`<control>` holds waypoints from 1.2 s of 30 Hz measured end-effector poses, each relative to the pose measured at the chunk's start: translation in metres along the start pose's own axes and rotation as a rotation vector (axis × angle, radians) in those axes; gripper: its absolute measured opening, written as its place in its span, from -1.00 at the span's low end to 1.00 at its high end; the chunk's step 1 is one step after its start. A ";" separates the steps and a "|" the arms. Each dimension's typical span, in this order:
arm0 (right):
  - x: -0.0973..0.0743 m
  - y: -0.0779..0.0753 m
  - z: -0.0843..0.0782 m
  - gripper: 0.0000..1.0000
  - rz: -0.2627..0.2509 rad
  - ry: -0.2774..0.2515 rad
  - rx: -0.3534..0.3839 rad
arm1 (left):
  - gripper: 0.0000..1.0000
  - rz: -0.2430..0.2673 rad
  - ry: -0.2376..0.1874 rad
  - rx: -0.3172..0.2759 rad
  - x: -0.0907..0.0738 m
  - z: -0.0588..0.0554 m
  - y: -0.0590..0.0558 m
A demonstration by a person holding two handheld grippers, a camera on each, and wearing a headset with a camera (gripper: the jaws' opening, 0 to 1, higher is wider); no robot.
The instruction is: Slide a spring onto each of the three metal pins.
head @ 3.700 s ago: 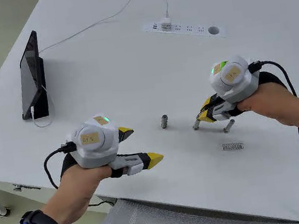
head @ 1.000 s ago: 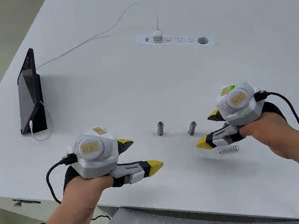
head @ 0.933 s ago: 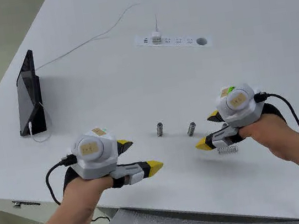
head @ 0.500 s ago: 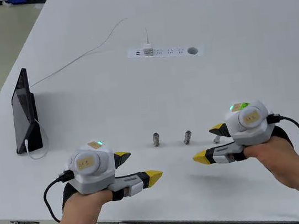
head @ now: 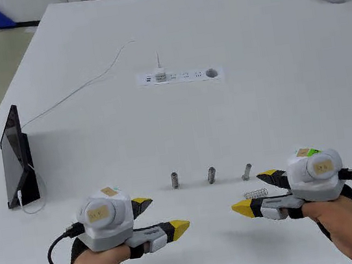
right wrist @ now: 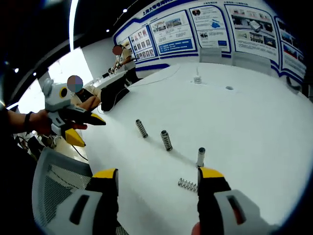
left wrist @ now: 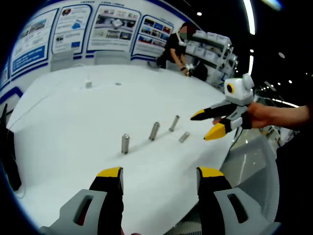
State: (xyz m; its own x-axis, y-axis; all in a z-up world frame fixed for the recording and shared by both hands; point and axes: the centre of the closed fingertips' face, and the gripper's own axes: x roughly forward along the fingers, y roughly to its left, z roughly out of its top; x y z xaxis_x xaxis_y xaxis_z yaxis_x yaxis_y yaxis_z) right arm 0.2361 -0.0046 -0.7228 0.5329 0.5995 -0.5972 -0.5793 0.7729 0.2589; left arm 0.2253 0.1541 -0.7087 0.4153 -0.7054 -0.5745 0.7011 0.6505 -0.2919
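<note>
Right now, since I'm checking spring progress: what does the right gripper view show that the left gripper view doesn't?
Right gripper view: the whole left yellow-tipped tongs, open, plus clear coils on two short metal pins. Left gripper view: the whole right yellow-tipped tongs, open. Both: the three-pin row, with a loose silver coil spring lying on the white table beside the end pin.

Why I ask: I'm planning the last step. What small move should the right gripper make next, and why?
Probably ease the open right gripper down around the loose spring and close on it. It lies flat on the table beside that gripper's jaw; the left pin and middle pin already wear springs, while the right pin stands bare.
</note>
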 end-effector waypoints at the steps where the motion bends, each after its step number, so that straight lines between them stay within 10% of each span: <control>1: -0.002 -0.001 -0.001 0.36 -0.004 -0.003 0.004 | 0.24 -0.003 0.001 0.002 0.001 0.001 -0.001; 36: -0.054 -0.035 -0.034 0.60 -0.087 -0.039 0.080 | 0.30 -0.166 0.110 0.184 0.071 0.023 -0.058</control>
State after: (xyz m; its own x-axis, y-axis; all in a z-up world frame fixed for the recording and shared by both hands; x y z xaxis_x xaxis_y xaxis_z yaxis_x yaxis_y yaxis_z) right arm 0.2064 -0.0710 -0.7255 0.6037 0.5357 -0.5905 -0.4792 0.8357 0.2682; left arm 0.2274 0.0601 -0.7152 0.2273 -0.7569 -0.6128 0.8520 0.4593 -0.2512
